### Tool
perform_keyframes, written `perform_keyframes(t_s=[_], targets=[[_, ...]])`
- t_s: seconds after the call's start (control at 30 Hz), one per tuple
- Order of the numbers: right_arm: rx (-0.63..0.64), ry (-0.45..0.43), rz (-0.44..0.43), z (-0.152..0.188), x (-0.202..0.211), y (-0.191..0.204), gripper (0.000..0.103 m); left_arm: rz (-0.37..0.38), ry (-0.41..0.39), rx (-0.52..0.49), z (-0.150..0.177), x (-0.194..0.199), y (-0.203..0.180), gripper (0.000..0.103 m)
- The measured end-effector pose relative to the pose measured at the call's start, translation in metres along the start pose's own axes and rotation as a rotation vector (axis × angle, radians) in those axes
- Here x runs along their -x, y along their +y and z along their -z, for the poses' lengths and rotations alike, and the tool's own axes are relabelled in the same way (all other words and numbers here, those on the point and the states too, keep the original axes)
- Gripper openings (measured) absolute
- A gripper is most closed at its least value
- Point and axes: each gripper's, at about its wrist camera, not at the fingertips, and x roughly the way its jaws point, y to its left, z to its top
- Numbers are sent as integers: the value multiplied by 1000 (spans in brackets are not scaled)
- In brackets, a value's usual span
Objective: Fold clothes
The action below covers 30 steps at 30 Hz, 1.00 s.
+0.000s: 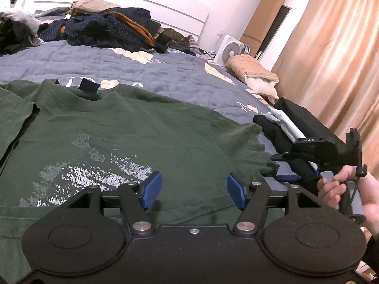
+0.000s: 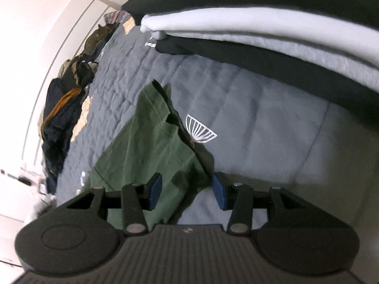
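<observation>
A dark green T-shirt (image 1: pixel 123 137) with a faded white print lies spread face up on the grey-blue quilt (image 1: pixel 71 64), collar toward the far side. My left gripper (image 1: pixel 194 190) hovers open over its lower middle, blue pads apart, nothing between them. In the left wrist view the right gripper (image 1: pixel 287 178) is held by a hand (image 1: pixel 336 187) at the shirt's right sleeve edge. In the right wrist view my right gripper (image 2: pixel 187 191) is open, with the green sleeve (image 2: pixel 151 146) lying between and beyond its pads.
A stack of folded black and white clothes (image 1: pixel 293 123) sits at the bed's right edge, close above the right gripper (image 2: pixel 260 35). A heap of unfolded clothes (image 1: pixel 101 28) lies by the headboard. A beige pillow (image 1: pixel 253 71), a fan (image 1: pixel 231 49) and curtains (image 1: pixel 331 59) are at right.
</observation>
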Motion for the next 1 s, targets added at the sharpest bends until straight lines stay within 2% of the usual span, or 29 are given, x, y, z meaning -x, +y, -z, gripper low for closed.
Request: perform_keyframes(t_s=[0.2,0.43,0.47,0.53,0.57,0.6,0.67,0.77,0.9,1.0], targets=[[-90,23,-15,1,-3,-6,46,2,1,-14,0,-1,-3,61],[-153,-15,-60,-1,-16,-16,44,-9,11,-13,3,-5,-1,61],[-141,-32,-63,-1,-16,-15,40,-10,12,-11,3,-5,-1,61],[-100,-63,-59,1,-16,-11,19,-11,10,-12,4,-3,0,61],[-75,-78,-57,2,-15,-8,13,-12,9,-12,4,-3,0,61],[-48,-93,-62,3,-14,-4,12,-13,9,-12,4,-3,0,61],[42,-130,-76,6,-9,10,11,-14,8,-9,3,-3,0,61],[245,-191,-109,16,1,39,10,-17,7,-5,3,-3,2,61],[616,-253,-189,49,15,85,10,-22,5,5,1,-2,4,62],[898,-233,-272,83,21,111,10,-25,3,15,0,-2,7,62]])
